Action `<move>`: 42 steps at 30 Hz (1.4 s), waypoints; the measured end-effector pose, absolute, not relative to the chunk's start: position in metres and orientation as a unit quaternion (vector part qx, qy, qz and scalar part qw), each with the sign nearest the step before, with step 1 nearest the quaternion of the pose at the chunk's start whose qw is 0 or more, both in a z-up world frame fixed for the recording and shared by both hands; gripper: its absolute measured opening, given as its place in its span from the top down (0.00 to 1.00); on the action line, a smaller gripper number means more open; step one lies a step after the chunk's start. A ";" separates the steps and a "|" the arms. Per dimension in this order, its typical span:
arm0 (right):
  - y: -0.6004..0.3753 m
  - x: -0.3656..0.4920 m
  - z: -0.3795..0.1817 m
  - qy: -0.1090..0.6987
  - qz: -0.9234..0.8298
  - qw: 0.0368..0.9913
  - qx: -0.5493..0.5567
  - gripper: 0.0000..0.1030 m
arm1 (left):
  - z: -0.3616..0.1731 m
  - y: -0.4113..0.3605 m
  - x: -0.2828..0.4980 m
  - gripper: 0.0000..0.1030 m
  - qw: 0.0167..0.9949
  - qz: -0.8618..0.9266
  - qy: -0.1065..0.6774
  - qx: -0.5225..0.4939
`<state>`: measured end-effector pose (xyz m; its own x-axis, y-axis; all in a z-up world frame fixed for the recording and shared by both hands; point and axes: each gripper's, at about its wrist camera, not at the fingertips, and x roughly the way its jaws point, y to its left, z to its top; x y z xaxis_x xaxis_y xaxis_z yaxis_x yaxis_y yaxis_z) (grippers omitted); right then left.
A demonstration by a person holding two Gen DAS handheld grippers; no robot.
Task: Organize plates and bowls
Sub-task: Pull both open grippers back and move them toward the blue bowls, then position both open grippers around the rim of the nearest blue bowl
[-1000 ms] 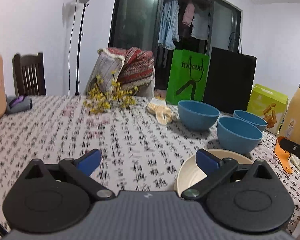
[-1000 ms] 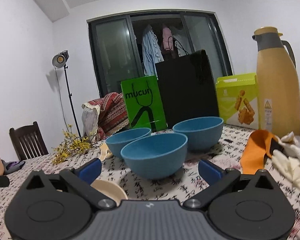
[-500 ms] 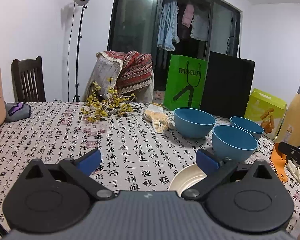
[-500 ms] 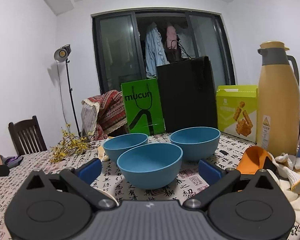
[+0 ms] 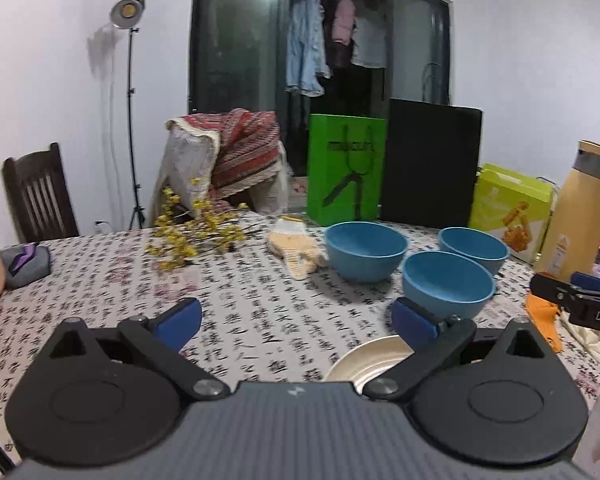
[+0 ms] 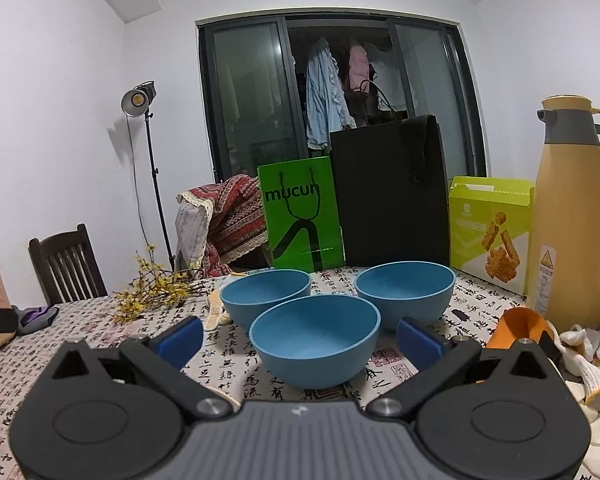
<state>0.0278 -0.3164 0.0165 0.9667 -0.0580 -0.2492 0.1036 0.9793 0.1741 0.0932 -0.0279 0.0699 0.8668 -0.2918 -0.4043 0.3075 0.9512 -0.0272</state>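
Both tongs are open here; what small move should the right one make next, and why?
Probably ease the right tongs forward onto the nearest bowl: it sits centred between the open jaws, ungripped, with two more bowls just behind to stack with.

Three blue bowls on the patterned table, all upright and empty, grouped in a loose triangle toward its far right part: nearest bowl [image 6: 315,340] in front, left rear bowl [image 6: 266,298] and right rear bowl [image 6: 405,294] behind, close together (touching or not, hard to tell). Nearer the front edge, a cream plate [image 5: 374,360], lying flat, only partly seen, apart from the bowls.
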 end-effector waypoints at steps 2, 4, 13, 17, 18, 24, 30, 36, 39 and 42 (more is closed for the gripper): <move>-0.317 0.027 0.019 0.120 -0.039 0.988 0.092 0.00 | 0.071 -0.035 0.096 0.00 0.965 -0.163 0.206 0.021; -0.318 0.027 0.022 0.122 -0.040 0.988 0.091 0.00 | 0.071 -0.042 0.101 0.00 0.963 -0.168 0.208 0.022; -0.328 0.036 0.029 0.138 -0.044 0.985 0.097 0.00 | 0.076 -0.071 0.124 0.00 0.961 -0.180 0.208 0.022; -0.333 0.042 0.031 0.144 -0.047 0.983 0.103 0.00 | 0.079 -0.083 0.131 0.00 0.960 -0.185 0.207 0.025; -0.335 0.044 0.031 0.145 -0.047 0.983 0.105 0.00 | 0.080 -0.087 0.134 0.00 0.960 -0.187 0.207 0.026; -0.343 0.057 0.033 0.156 -0.052 0.980 0.115 0.00 | 0.081 -0.104 0.148 0.00 0.957 -0.197 0.210 0.026; -0.351 0.074 0.030 0.170 -0.056 0.976 0.126 0.00 | 0.079 -0.117 0.166 0.00 0.952 -0.207 0.223 0.021; -0.359 0.091 0.025 0.185 -0.063 0.971 0.140 0.00 | 0.077 -0.130 0.184 0.00 0.950 -0.208 0.233 0.024; -0.365 0.099 0.023 0.190 -0.068 0.969 0.144 0.00 | 0.073 -0.136 0.192 0.00 0.948 -0.207 0.241 0.027; -0.370 0.106 0.020 0.196 -0.071 0.967 0.150 0.00 | 0.069 -0.142 0.201 0.00 0.946 -0.205 0.250 0.028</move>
<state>0.1058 -0.3695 0.0202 0.9134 -0.0786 -0.3993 0.1958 0.9450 0.2620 0.2015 -0.1416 0.0689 0.7911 -0.3741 -0.4839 0.4019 0.9143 -0.0497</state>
